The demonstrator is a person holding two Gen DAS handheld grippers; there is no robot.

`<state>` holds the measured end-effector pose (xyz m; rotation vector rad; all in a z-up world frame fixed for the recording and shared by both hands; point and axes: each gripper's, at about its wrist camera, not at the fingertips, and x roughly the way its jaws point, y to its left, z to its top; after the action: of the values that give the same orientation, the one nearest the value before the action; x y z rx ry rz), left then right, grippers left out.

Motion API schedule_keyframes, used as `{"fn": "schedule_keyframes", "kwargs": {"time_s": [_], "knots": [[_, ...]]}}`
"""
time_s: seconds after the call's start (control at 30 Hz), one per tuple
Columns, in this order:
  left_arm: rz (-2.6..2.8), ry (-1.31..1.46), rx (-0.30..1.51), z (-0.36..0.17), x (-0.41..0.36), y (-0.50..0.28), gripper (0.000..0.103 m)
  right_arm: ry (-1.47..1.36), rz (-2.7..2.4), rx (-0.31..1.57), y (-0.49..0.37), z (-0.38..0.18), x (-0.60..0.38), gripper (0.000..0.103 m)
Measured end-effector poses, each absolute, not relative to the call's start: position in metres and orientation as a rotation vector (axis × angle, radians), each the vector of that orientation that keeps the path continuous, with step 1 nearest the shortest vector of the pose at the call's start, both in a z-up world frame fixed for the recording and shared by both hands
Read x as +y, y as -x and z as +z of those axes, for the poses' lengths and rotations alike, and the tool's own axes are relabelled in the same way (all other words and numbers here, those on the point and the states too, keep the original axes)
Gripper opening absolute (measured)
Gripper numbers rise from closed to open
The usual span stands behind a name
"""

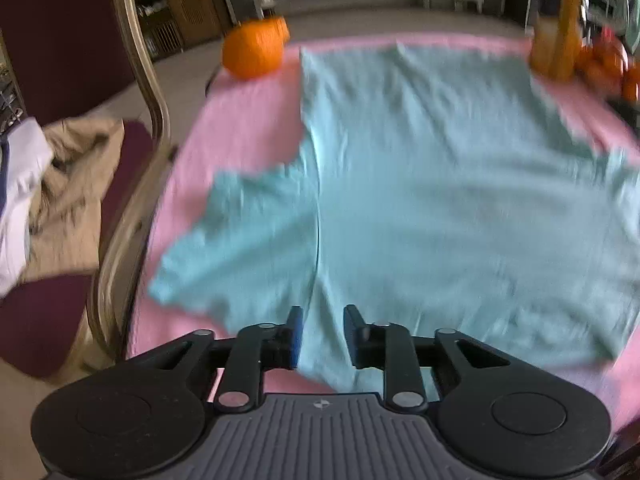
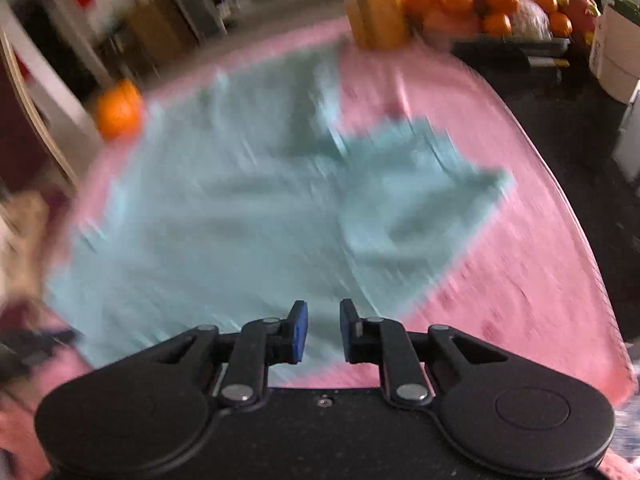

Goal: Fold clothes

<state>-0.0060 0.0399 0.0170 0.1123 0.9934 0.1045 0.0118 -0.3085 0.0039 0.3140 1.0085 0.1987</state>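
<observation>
A light teal T-shirt point(image 1: 440, 200) lies spread on a pink cloth point(image 1: 240, 128) that covers the table. Its left sleeve point(image 1: 232, 248) points out to the left. My left gripper point(image 1: 323, 320) hovers over the shirt's near edge by that sleeve, jaws apart, with cloth showing through the gap and nothing pinched. The right wrist view is blurred. There the T-shirt point(image 2: 240, 220) has a rumpled right sleeve point(image 2: 420, 200). My right gripper point(image 2: 323, 320) sits above the near edge beside that sleeve, with a narrow gap between its blue pads and no cloth pressed.
A small orange pumpkin point(image 1: 254, 48) sits at the far left corner. A yellow-orange bottle point(image 1: 558, 48) and a fruit pile point(image 2: 480, 4) stand at the far right. A maroon chair point(image 1: 156, 112) left of the table holds a clothes heap point(image 1: 60, 184). A dark counter point(image 2: 580, 140) lies right.
</observation>
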Motion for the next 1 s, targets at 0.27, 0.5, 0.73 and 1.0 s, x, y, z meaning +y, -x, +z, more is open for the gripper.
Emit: {"fn": "schedule_keyframes", "kwargs": {"time_s": [0.27, 0.5, 0.73, 1.0], "knots": [[0.122, -0.103, 0.918, 0.051, 0.03, -0.056, 0.036, -0.373, 0.281, 0.754, -0.063, 0.088, -0.293, 0.031], [0.13, -0.052, 0.954, 0.02, 0.033, -0.112, 0.037, -0.442, 0.264, 0.752, -0.142, 0.055, -0.295, 0.045], [0.168, -0.048, 0.951, -0.004, 0.045, -0.156, 0.051, -0.325, 0.156, 0.85, -0.191, -0.014, -0.305, 0.048], [0.195, -0.068, 0.926, -0.027, 0.062, -0.195, 0.061, -0.392, 0.137, 0.888, -0.229, -0.045, -0.32, 0.031]]}}
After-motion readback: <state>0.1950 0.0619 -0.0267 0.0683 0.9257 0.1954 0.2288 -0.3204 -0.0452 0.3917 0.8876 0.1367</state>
